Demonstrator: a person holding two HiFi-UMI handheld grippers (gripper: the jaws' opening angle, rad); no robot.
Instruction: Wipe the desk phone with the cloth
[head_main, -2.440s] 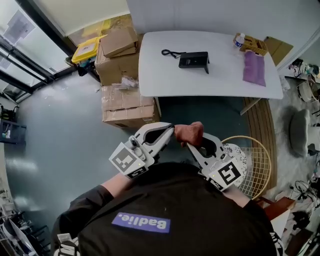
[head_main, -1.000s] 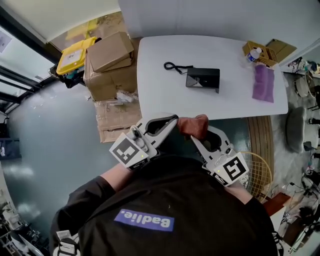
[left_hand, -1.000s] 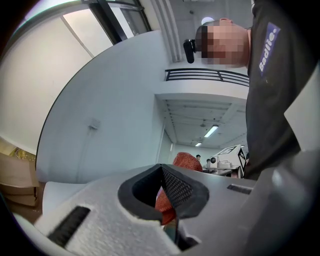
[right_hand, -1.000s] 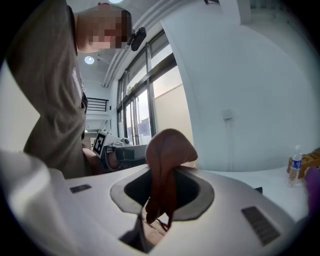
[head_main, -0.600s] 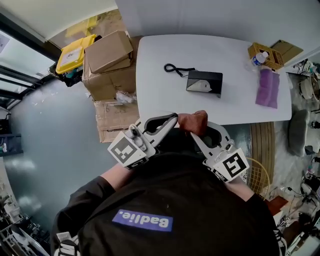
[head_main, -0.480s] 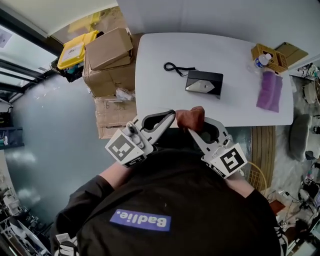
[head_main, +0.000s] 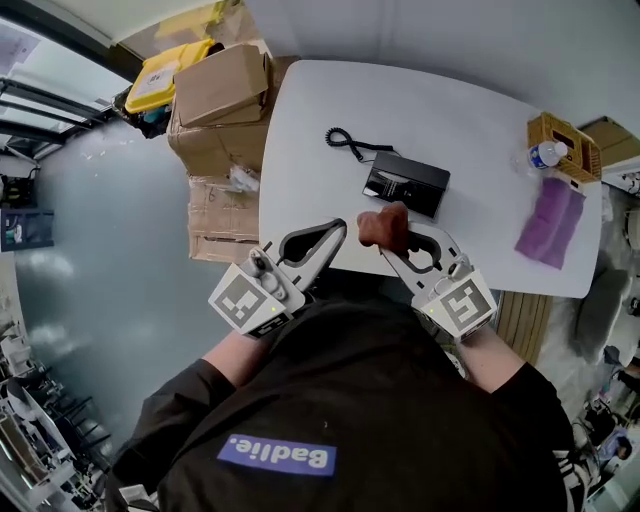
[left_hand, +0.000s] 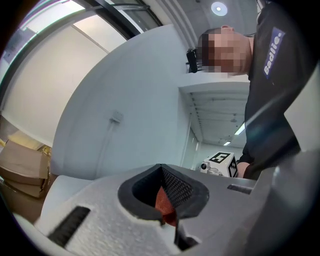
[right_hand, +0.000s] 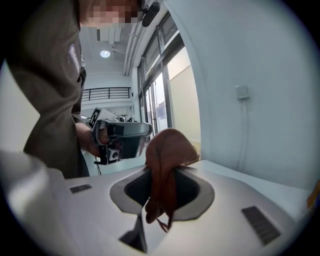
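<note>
**A:** Right gripper (right_hand: 164, 191) first: the jaws are clamped on the rust-brown cloth (right_hand: 168, 148). A fat wad bulges out past the tips and a frayed tail hangs back toward the handle.

**B:** And the left gripper (left_hand: 168, 201)?

**A:** Its jaws are drawn together, nose to nose with the right one. A sliver of that red fabric shows in its notch. I can't say whether it is nipping an edge or just looking at the wad behind.

**B:** Where's the target from there?

**A:** Straight ahead of the right claw and near it: the black desk phone (head_main: 405, 183), flat on the white table (head_main: 470, 120). Its coiled cord (head_main: 346, 141) trails off beyond it, to the claw's left. No contact yet, and the cloth is apart from the phone.

**B:** So this looks like the approach. What does it need?

**A:** Lead with the wad, I'd say, not the hard jaw tips, and keep the squeeze firm so the cloth doesn't slip out. The phone looks light enough to skid, so I'd press down and stroke along its top, away from the cord. The left claw could steady the near edge.

**B:** Anything else close by?

**A:** Only a purple cloth (head_main: 550, 222) and a small basket (head_main: 562, 146), well off to the claw's right.
</note>
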